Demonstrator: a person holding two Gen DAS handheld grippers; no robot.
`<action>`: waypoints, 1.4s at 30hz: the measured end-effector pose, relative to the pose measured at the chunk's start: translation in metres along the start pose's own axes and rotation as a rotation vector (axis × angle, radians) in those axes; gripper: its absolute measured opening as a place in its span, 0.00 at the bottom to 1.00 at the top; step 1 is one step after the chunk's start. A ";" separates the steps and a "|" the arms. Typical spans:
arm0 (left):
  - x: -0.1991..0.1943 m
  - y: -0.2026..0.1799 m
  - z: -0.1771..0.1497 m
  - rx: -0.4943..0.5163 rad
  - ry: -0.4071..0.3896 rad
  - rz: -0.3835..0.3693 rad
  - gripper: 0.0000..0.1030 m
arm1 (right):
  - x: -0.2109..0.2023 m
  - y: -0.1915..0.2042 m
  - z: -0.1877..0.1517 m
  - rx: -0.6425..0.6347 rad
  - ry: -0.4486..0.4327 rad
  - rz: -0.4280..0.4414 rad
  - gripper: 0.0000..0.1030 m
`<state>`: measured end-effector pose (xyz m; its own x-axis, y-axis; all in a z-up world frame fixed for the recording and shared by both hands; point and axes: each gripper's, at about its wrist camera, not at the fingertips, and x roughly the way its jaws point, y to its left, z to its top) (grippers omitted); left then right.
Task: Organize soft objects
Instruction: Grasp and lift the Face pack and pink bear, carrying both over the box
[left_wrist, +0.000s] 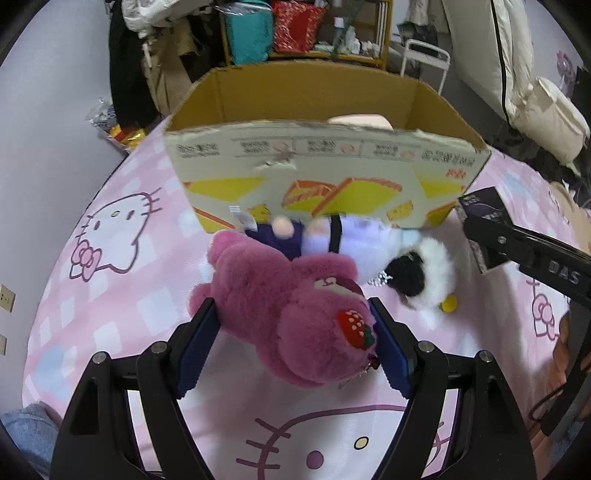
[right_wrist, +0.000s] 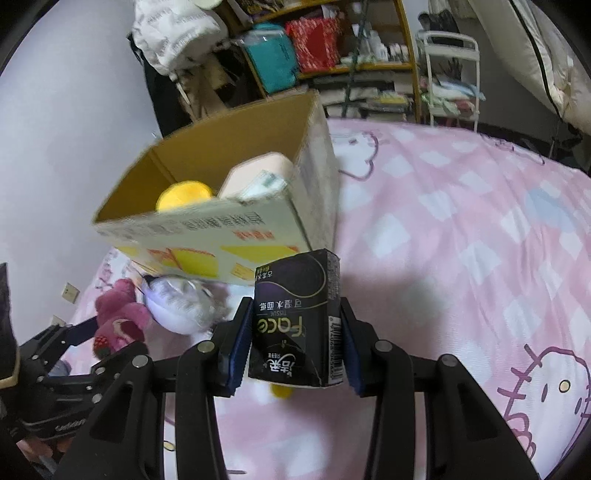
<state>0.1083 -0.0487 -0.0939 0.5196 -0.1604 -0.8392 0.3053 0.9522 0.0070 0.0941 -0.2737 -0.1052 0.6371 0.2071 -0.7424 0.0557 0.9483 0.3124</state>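
My left gripper (left_wrist: 293, 314) is shut on a magenta plush bear (left_wrist: 291, 314) with a strawberry patch, on the pink bed. Behind it lie a lavender plush doll (left_wrist: 354, 240) and a black-and-white plush (left_wrist: 424, 273). My right gripper (right_wrist: 293, 325) is shut on a black tissue pack (right_wrist: 295, 317), held above the bed to the right of an open cardboard box (right_wrist: 221, 229). The box (left_wrist: 325, 166) holds a yellow plush (right_wrist: 184, 194) and a pale pink soft item (right_wrist: 255, 173). The right gripper and pack show in the left wrist view (left_wrist: 480, 218).
The pink Hello Kitty bedspread (right_wrist: 461, 240) covers the bed. A small yellow ball (left_wrist: 448, 303) lies by the black-and-white plush. Cluttered shelves (right_wrist: 332, 55) and a white rack (right_wrist: 450, 74) stand behind the bed. A grey wall is at the left.
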 end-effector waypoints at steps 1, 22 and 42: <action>0.000 -0.002 0.001 -0.009 -0.008 -0.001 0.76 | -0.005 0.002 0.000 -0.005 -0.016 0.004 0.44; -0.102 -0.011 0.009 0.018 -0.455 0.104 0.76 | -0.074 0.035 0.013 -0.117 -0.338 0.027 0.44; -0.152 -0.012 0.077 0.050 -0.719 0.138 0.76 | -0.107 0.057 0.089 -0.232 -0.526 0.017 0.44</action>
<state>0.0871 -0.0563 0.0752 0.9460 -0.1869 -0.2649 0.2262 0.9658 0.1266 0.0971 -0.2628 0.0452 0.9366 0.1317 -0.3248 -0.0904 0.9861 0.1392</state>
